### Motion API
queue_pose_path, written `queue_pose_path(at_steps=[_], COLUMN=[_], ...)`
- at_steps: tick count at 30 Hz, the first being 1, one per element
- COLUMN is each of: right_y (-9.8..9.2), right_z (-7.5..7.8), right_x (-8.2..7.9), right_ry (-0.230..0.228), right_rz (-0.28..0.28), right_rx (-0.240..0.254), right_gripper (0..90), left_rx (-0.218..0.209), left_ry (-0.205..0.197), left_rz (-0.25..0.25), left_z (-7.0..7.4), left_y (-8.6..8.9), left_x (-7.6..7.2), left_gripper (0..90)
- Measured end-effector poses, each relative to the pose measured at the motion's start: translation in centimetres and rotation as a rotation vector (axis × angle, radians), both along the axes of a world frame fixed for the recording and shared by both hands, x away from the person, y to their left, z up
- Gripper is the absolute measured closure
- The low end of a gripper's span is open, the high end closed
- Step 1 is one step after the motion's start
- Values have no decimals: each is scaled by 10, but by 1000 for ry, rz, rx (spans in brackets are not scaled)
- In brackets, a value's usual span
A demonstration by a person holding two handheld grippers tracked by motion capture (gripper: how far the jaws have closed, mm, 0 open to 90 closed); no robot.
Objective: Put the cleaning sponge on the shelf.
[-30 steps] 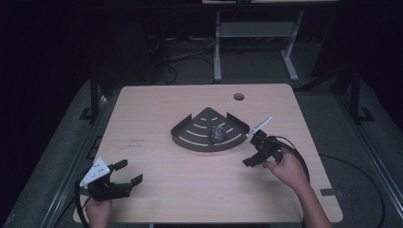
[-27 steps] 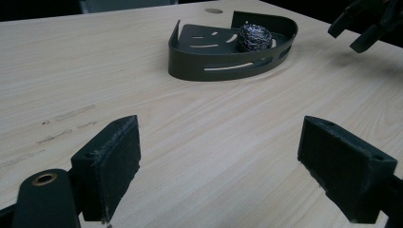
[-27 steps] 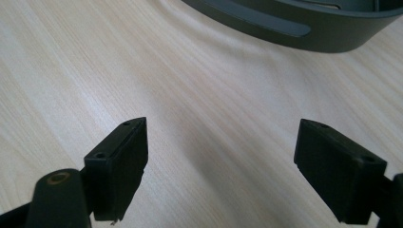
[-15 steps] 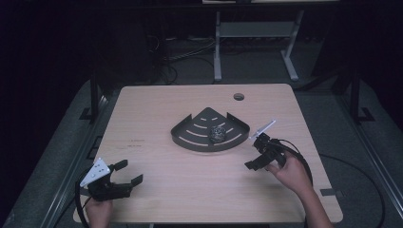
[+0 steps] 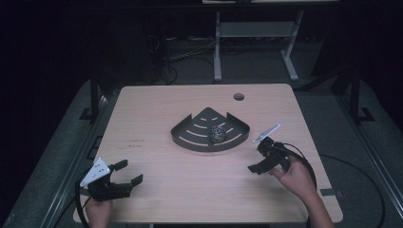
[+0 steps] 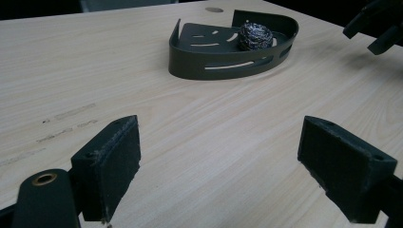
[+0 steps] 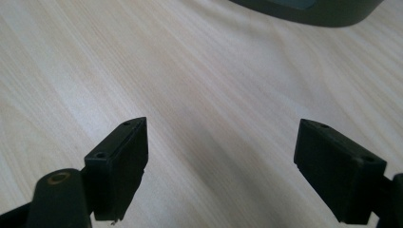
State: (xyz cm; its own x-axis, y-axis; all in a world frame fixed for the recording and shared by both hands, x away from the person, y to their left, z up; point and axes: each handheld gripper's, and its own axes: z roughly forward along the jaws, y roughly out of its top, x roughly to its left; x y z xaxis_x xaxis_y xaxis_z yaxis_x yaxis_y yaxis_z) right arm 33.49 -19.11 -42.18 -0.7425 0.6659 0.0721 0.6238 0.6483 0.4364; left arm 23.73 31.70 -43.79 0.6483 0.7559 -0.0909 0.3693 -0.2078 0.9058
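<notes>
A dark fan-shaped tray lies at the middle of the wooden table, with a steel-wool scrubber resting inside it. My left gripper sits low at the table's near left corner, open, with nothing between its jaws. From the left gripper view the tray and scrubber lie well ahead. My right gripper hovers just right of the tray, open and empty. In the right gripper view bare wood lies between the jaws and the tray's rim shows at the top.
A round cable hole is in the table's far right part. A strip of tape lies near the right front corner. A white stand and cables stand on the dark floor beyond the table. The right gripper's jaws show at the upper right.
My right gripper has drifted slightly toward the near right, away from the tray, still open. The left gripper has stayed where it was.
</notes>
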Motion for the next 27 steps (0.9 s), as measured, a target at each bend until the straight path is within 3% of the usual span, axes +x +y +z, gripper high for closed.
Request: queue_pose_path(at_steps=[27], right_y=[-20], right_z=[-12], right_x=[-32], right_ry=[-10], right_rz=[-21], right_rx=[36], right_gripper=[183], left_rx=[6], left_ry=[0], left_rz=[1], left_z=[0], left_y=[0], left_x=[0], left_gripper=[137])
